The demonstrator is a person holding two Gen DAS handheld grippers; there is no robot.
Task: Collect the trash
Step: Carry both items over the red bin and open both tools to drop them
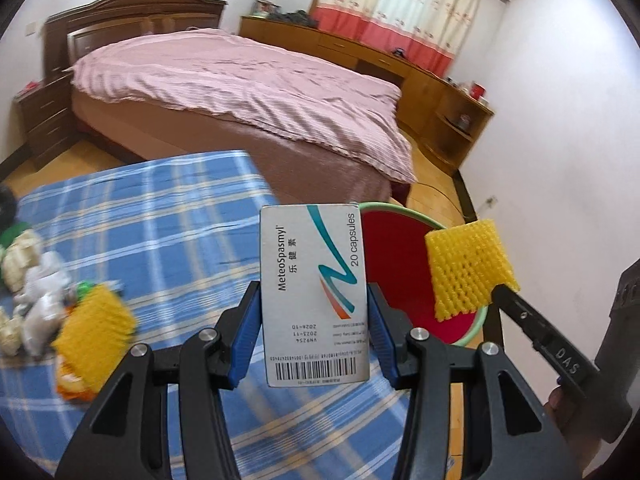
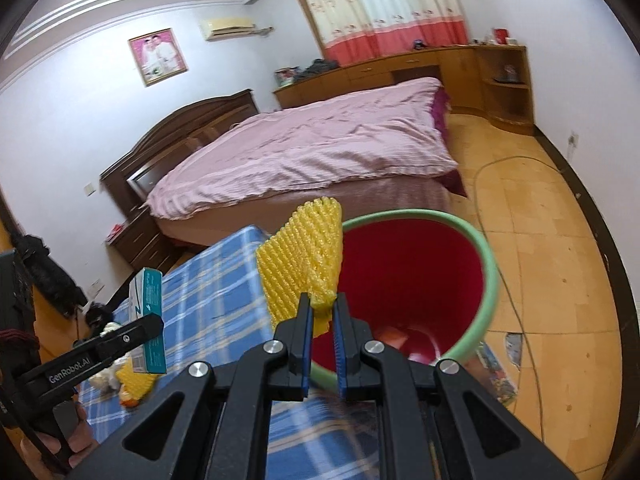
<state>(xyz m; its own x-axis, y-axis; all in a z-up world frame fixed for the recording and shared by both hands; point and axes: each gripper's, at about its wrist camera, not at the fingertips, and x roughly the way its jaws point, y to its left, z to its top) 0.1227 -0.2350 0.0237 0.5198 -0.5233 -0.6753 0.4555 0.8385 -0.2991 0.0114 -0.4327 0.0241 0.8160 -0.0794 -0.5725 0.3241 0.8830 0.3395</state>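
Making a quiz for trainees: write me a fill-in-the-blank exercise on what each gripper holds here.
1. The left gripper holds a medicine box printed "20 ____".
2. The right gripper pinches a foam net coloured ____.
3. The bin with the red inside has a ____ rim.
4. The table's checked cloth is mainly ____.

Missing words: capsules; yellow; green; blue

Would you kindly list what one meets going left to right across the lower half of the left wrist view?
Trash pile on the blue plaid cloth → second yellow foam net → medicine box in the left gripper → red bin → yellow foam net → right gripper.
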